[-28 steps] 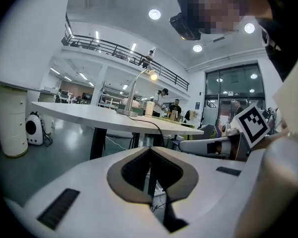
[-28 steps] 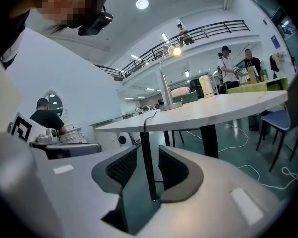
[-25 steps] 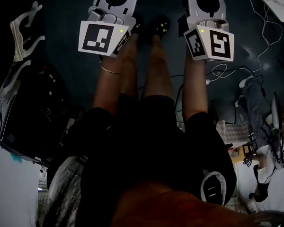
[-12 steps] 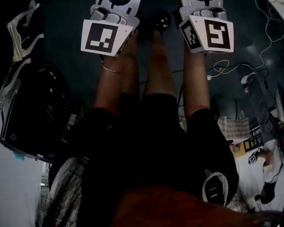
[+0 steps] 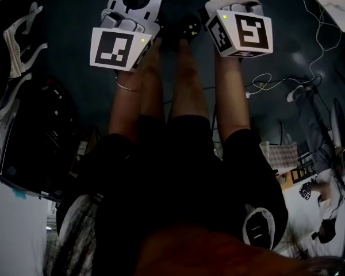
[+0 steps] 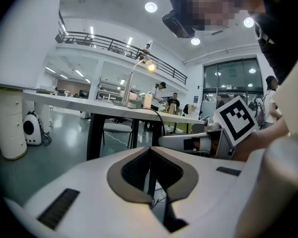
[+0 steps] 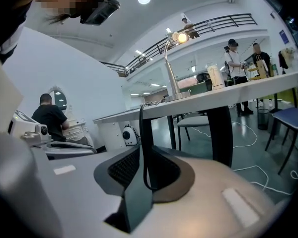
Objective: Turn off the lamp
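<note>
Lamp lit, standing on worktop well ahead, higher than both grippers.
Step in hand, likely: approach.
Walk up, lift right hand-held gripper toward lamp base, find switch (too small to tell from here), press with narrowed tips, wrist steady.
Right jaws have just been closing; slim gap left, nothing held. Cable seen through gap hangs from worktop.
Left hand-held gripper seems closed tip to tip, empty.

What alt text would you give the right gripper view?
A lit lamp stands on a white table, well beyond the right gripper, whose jaws have just been closing with nothing held between them. A cable hangs off the table edge, and people stand behind it.
</note>
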Tool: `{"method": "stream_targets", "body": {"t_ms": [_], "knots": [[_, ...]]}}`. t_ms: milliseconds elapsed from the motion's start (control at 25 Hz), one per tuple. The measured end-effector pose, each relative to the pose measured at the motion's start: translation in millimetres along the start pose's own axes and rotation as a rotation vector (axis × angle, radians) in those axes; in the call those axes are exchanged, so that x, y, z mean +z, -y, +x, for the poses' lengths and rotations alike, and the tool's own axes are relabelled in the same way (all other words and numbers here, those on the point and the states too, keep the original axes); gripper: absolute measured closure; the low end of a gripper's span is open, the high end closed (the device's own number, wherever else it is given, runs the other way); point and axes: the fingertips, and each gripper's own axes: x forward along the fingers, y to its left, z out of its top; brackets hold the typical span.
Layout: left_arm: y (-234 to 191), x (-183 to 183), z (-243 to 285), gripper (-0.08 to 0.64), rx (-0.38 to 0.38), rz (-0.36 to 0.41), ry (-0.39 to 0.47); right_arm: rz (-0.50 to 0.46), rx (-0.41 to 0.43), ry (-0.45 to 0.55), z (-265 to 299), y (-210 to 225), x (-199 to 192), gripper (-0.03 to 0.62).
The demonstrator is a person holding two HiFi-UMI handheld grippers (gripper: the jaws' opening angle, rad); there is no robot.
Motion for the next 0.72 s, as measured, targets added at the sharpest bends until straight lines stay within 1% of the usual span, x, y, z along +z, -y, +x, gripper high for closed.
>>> {"method": "stream_targets", "body": {"t_ms": [160,280,440,560,720], "knots": [[7.1,-1.6,1.7,0.554,-0.003,0.025,-0.008,-0.014,0.016,-0.03,-1.4,-0.5,-2.5,0.575],[13.3,-4.7,0.6,0.553,-0.013,0.035,-0.02,-0.009,0.031,-0.03,-6.0,-1.7,-2.4,0.578],[8.2,-9.5,0.5,0.553,-0.022,0.012,-0.02,0.029,0.088,-0.045,-4.7,-7.8,-4.4,0.58],[9.0,-8.6,-2.6,0.553,-0.024,0.025,-0.022,0.058,0.134,-0.038,-13.7,-14.7,2.4,0.581],[9.9,-4.9,-7.9,0.553,-0.013,0.034,-0.006,0.072,0.157,-0.023,-24.2,-19.1,15.2,0.583]]}}
